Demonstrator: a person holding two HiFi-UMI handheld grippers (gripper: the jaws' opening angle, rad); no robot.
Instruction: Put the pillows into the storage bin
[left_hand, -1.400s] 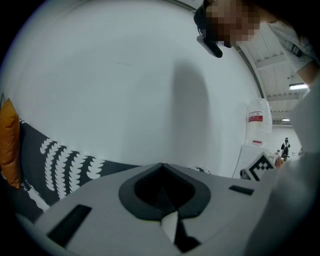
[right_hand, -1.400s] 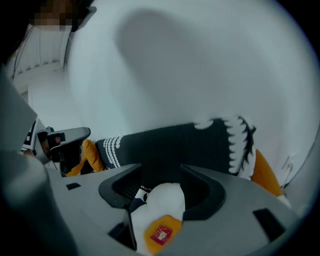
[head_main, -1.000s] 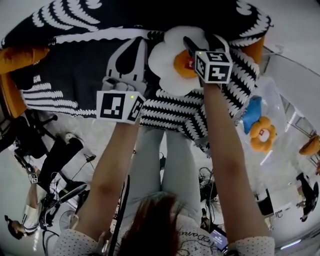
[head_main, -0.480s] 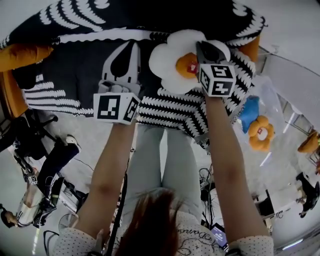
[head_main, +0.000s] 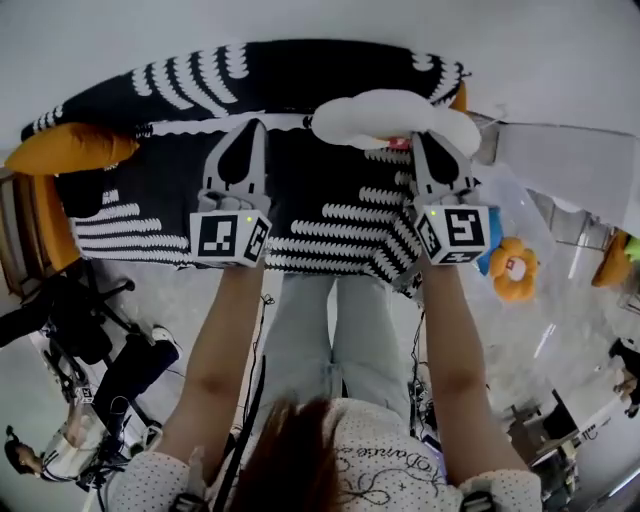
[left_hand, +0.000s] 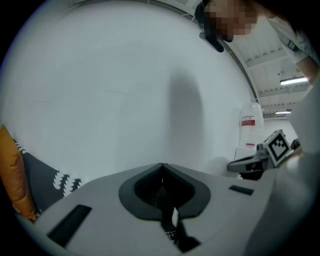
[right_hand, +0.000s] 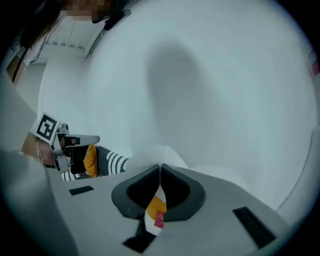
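A big black cushion with white scallop stripes (head_main: 320, 200) hangs lifted in front of me; its edge also shows in the left gripper view (left_hand: 60, 182). My left gripper (head_main: 243, 128) is shut on its dark fabric, which is pinched between the jaws (left_hand: 161, 167). A white flower pillow with an orange centre (head_main: 385, 115) lies along the cushion's top right. My right gripper (head_main: 426, 138) is shut on it after its jaws have just been closing; white and orange cloth with a red tag (right_hand: 156, 207) sits between them. The clear storage bin (head_main: 525, 195) stands at the right.
An orange flower pillow (head_main: 514, 268) lies inside the bin. An orange cushion (head_main: 70, 150) pokes out at the far left, and another orange thing (head_main: 612, 260) sits at the far right. Cables and equipment lie on the floor below. A white wall fills both gripper views.
Both grippers have risen, lifting the striped cushion and the flower pillow. The right jaws, open around the flower pillow a second ago, have shut on it. The flower now shows edge-on.
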